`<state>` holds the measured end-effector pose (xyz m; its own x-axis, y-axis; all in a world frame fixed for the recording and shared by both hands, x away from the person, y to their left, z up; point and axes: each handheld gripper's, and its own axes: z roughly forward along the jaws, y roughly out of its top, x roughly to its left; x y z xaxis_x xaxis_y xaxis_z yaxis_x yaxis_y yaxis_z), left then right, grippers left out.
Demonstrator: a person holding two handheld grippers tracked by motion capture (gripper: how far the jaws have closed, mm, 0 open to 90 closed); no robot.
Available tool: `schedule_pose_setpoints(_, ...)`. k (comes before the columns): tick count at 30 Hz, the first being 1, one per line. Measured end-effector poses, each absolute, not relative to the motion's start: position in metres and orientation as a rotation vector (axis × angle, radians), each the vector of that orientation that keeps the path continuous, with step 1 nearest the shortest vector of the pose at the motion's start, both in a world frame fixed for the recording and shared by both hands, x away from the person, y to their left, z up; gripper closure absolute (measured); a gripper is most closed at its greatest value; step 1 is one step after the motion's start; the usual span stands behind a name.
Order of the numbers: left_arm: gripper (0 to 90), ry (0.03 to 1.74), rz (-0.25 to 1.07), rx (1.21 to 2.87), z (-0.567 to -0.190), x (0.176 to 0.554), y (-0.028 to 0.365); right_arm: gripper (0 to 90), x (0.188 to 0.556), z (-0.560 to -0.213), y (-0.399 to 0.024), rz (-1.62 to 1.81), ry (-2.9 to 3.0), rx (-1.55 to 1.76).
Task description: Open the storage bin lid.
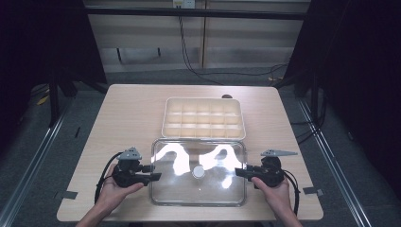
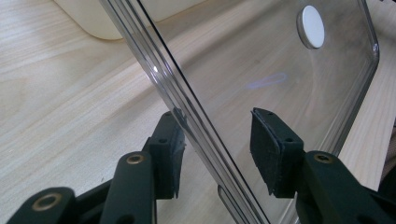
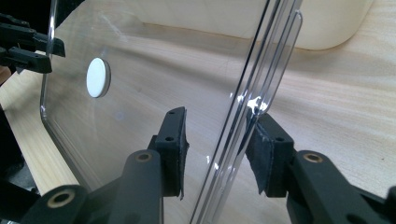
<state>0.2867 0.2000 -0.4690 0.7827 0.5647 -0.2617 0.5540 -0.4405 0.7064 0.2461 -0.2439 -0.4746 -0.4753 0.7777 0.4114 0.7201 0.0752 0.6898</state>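
Apparently midway, my left hand-held gripper and right hand-held gripper straddle, jaws open, the clear lid's nine and three o'clock edges, the compartment box uncovered at twelve.

Table at frame centre. Compartment tray on it, upper middle. Clear lid directly below the tray, near the lower edge. Left gripper at lid's left edge; right gripper at its right edge.
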Motion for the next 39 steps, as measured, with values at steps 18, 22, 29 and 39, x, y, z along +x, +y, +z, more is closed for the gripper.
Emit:
schedule_pose_setpoints(18, 52.8, 0.855, 0.010, 2.157, -0.479, 0.292, 0.201, 53.5, 0.254, -0.488, -0.241, 1.335, 2.271, 1.613)
schedule_pose_setpoints(22, 52.6, 0.867, 0.015, 2.166, -0.482, 0.293, 0.199, 50.8, 0.255, -0.491, -0.239, 1.313, 2.278, 1.628)
schedule_pose_setpoints(29, 52.6, 0.868, 0.004, 2.173, -0.483, 0.294, 0.197, 47.2, 0.257, -0.494, -0.239, 1.286, 2.275, 1.635)
schedule_pose_setpoints(39, 52.0, 0.862, -0.003, 2.192, -0.485, 0.294, 0.197, 42.8, 0.256, -0.497, -0.236, 1.257, 2.275, 1.620)
